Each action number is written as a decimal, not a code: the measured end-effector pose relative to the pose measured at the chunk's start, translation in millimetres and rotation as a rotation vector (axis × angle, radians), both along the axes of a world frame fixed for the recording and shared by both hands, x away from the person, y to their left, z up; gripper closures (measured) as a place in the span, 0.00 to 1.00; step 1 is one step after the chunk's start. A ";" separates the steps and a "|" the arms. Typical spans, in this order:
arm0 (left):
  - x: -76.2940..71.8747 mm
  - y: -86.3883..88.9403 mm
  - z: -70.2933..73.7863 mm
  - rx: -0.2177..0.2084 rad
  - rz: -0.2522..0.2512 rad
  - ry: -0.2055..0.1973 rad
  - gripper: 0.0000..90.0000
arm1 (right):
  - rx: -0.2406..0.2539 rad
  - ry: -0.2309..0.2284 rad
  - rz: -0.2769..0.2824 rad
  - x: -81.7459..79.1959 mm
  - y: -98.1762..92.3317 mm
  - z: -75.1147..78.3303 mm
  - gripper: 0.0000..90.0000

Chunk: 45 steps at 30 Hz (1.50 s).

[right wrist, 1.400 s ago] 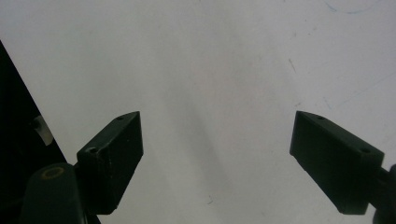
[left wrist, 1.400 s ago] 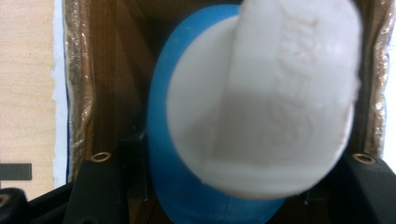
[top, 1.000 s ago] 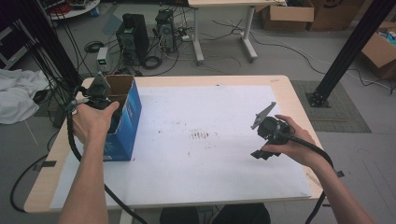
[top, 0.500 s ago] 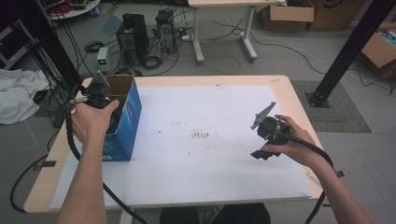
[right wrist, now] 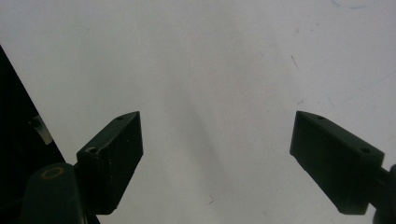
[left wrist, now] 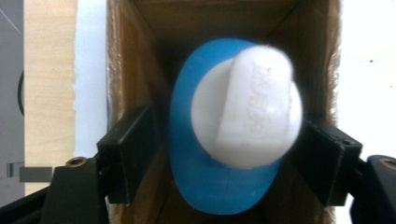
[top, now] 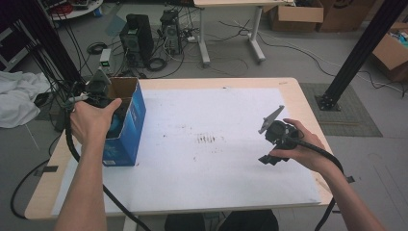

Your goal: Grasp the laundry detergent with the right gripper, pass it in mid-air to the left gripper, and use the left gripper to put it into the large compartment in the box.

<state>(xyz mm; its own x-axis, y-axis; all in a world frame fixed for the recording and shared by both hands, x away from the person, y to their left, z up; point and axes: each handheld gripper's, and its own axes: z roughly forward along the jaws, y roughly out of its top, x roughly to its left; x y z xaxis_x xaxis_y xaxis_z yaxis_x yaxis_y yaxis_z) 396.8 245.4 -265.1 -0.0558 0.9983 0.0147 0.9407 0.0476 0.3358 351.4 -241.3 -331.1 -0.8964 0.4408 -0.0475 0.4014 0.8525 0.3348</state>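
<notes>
Box [top: 126,126], blue outside and brown cardboard inside, standing open-topped at the left edge of the white sheet [top: 211,144] on the table [top: 308,101]. Left gripper [top: 98,89] held over its mouth in the high view, contents hidden there by hand [top: 94,120] and box wall. Revealed in the left gripper view: blue bottle [left wrist: 196,186] with a white cap [left wrist: 247,112] upright inside the box [left wrist: 140,46], between the two jaws, which have just been opening; left pad clear of it, right pad at the cap's edge, contact impossible to tell. Right gripper [top: 276,137] well apart, above the right part of the sheet. Seen in the right gripper view: jaws spread wide, with bare white sheet [right wrist: 210,70] between them.
</notes>
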 end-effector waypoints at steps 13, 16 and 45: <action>-0.9 -8.1 28.1 0.024 -0.033 -0.044 0.21 | -0.002 -0.005 0.004 -0.4 1.2 0.6 0.19; -2.2 -13.5 39.6 0.030 -0.060 -0.065 0.20 | -0.004 -0.006 0.003 -0.4 1.1 1.3 0.19; -17.6 -104.2 122.6 0.073 -0.468 -0.129 0.19 | -0.007 -0.006 -0.003 -1.6 -0.1 4.7 0.18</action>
<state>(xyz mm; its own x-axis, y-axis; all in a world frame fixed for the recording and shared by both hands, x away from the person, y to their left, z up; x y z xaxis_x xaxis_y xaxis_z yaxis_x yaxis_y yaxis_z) 379.3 141.2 -142.5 0.3922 0.9135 0.1084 0.8064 -0.3981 0.4374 349.9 -241.4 -326.5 -0.8946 0.4432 -0.0565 0.4020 0.8537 0.3310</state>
